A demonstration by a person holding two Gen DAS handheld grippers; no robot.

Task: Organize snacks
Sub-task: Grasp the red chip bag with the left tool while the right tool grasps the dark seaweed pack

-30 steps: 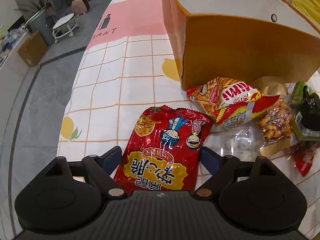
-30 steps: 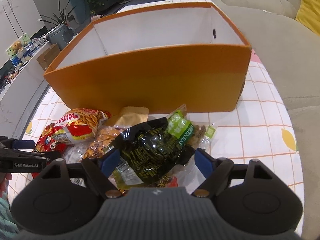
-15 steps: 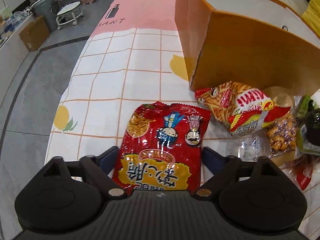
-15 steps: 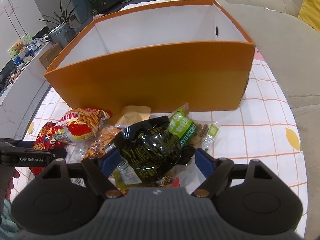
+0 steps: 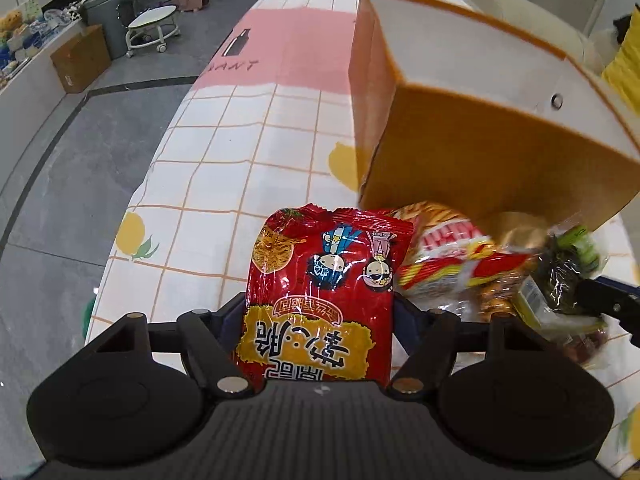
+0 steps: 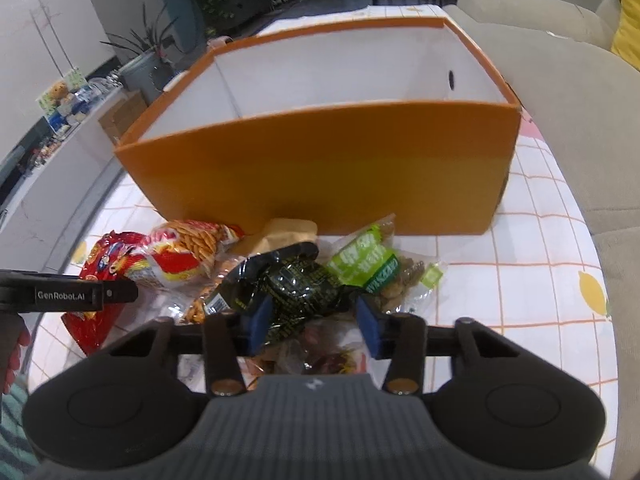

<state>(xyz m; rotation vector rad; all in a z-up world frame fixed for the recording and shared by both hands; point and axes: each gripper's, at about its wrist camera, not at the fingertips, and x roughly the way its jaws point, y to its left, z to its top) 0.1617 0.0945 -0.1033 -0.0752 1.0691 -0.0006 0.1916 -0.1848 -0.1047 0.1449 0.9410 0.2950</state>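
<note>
Red bag betw. left fingers (pinched).

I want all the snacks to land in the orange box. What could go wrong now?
The red noodle packet is clamped only at its lower end by the left gripper, so it may flop or slip. The right gripper pinches the crinkly black packet, and might drag the green-labelled nut bag along.
</note>
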